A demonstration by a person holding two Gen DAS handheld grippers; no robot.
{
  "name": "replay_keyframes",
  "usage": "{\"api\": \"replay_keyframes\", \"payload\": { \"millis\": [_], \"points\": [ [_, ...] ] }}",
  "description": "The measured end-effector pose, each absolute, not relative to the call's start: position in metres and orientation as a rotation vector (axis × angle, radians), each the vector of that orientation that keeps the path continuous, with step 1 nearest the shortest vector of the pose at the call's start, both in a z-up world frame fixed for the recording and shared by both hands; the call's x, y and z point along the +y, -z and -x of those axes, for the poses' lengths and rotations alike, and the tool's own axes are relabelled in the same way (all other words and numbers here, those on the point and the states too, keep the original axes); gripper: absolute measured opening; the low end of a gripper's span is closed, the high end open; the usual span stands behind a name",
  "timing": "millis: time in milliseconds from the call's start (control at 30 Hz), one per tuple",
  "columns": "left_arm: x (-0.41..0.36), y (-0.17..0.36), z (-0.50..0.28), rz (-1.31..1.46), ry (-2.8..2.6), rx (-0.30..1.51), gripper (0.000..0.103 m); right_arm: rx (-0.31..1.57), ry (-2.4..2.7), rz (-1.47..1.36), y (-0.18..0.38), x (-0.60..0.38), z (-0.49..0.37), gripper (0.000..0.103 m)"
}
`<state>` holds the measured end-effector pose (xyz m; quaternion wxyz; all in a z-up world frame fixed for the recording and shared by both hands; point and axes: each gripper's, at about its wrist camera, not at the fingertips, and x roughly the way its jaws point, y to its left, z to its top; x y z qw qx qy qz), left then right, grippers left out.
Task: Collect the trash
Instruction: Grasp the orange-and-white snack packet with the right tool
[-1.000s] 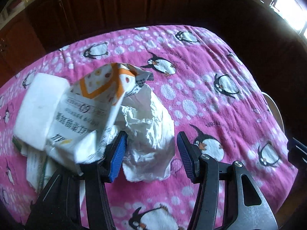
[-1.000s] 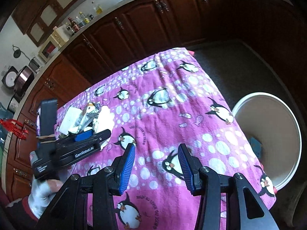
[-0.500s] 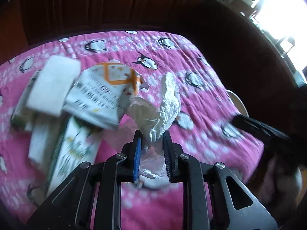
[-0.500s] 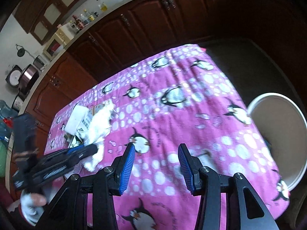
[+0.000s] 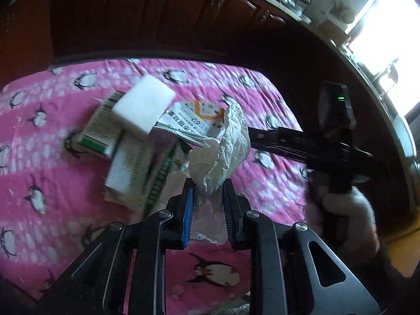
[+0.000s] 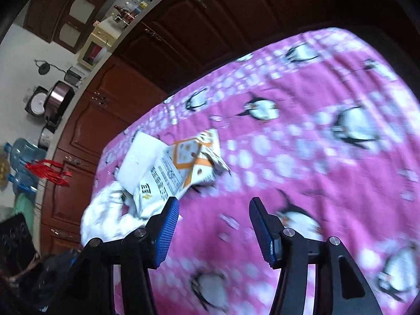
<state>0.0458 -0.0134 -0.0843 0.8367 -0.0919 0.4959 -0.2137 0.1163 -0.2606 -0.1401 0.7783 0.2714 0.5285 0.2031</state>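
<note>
Left gripper [image 5: 207, 204] is clamped hard on the crumpled white paper [image 5: 225, 152], both blue pads pinching its lower end while the wad billows up towards twelve o'clock, lifted off the pink penguin cloth [image 5: 65, 183]. Over at ten o'clock from that wad sits the rest of the litter: a white foam block [image 5: 143, 106] lying on top, a green-edged carton [image 5: 101, 128] under it at nine o'clock, a white printed box [image 5: 131, 168] below, and an orange-and-white wrapper [image 5: 199, 120] tucked right behind the paper, touching it. At three o'clock in the left wrist view, the right gripper's black body [image 5: 315, 144] cuts across the frame, held by a hand [image 5: 349, 210] in a pale glove.

Switch to the right wrist view: right gripper [image 6: 214, 225] has its jaws spread wide, nothing between them, hovering above the cloth [image 6: 302, 162]. The wrapper [image 6: 194, 165] and the foam block [image 6: 141, 160] show at eleven o'clock of the gap, the wrapper just beside the left blue pad [image 6: 168, 231]. The white paper [image 6: 105, 218] bulges at nine o'clock, low left. Heavy blur on the cloth here. Dark wooden cabinets [image 6: 210, 26] run behind the table at twelve o'clock
</note>
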Motion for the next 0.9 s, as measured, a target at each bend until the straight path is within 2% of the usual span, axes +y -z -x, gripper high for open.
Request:
{"api": "replay_keyframes", "payload": {
  "millis": [133, 267, 333, 767, 800, 833, 900],
  "points": [
    [0.000, 0.080, -0.045, 0.216, 0.440, 1.039, 0.019, 1.205, -0.459, -0.694, 0.164, -0.239, -0.137, 0.055],
    [0.009, 0.085, -0.039, 0.224, 0.430, 1.052, 0.019, 1.177, -0.450, -0.791, 0.168, -0.234, -0.140, 0.055],
    [0.017, 0.086, -0.036, 0.228, 0.418, 1.050, 0.019, 1.160, -0.463, -0.828, 0.165, -0.236, -0.136, 0.060],
    [0.045, 0.077, -0.036, 0.268, 0.371, 1.004, 0.019, 1.159, -0.480, -0.804, 0.173, -0.220, -0.164, 0.067],
    [0.046, 0.077, -0.037, 0.271, 0.367, 1.003, 0.019, 1.164, -0.479, -0.767, 0.172, -0.215, -0.165, 0.063],
    [0.047, 0.077, -0.038, 0.275, 0.364, 1.003, 0.019, 1.167, -0.477, -0.747, 0.172, -0.212, -0.166, 0.044],
    [0.046, 0.077, -0.039, 0.277, 0.361, 1.006, 0.019, 1.178, -0.501, -0.712, 0.172, -0.207, -0.163, 0.035]
  ]
}}
